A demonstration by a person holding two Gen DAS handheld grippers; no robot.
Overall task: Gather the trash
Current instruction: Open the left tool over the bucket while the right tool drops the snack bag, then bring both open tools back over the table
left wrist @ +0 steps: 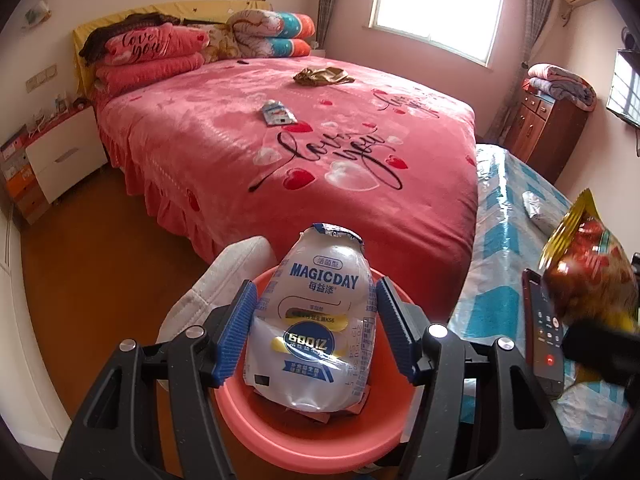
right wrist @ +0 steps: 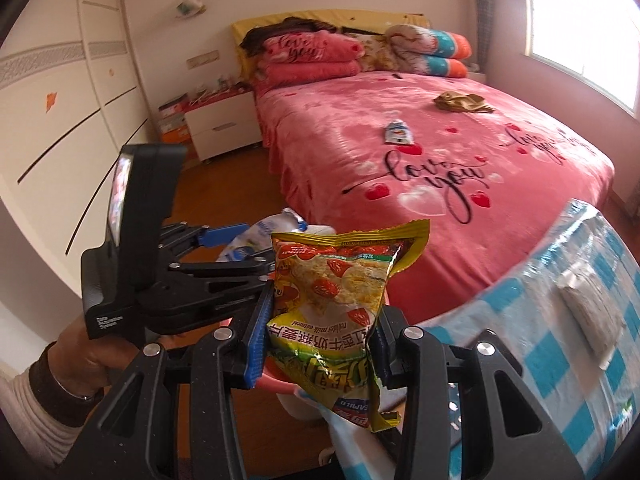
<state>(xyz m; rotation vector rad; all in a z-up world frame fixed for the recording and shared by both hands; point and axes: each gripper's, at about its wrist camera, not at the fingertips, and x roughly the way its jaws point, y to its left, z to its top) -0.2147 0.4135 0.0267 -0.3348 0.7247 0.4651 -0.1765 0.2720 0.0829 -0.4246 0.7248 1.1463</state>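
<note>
My left gripper [left wrist: 316,316] clamped on white Magicday pouch [left wrist: 316,320], directly above pink basin [left wrist: 304,436]. My right gripper [right wrist: 320,344] clamped on yellow oatmeal packet [right wrist: 336,312], beside basin.

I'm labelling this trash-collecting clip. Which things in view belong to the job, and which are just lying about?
Part of the job:
white MAGICDAY drink pouch in the left gripper
yellow oatmeal snack packet in the right gripper
round pink plastic basin
small blue-white wrapper
crumpled brown-gold wrapper

Just lying about:
folded pink pillows
white bedside cabinet
black phone
</note>
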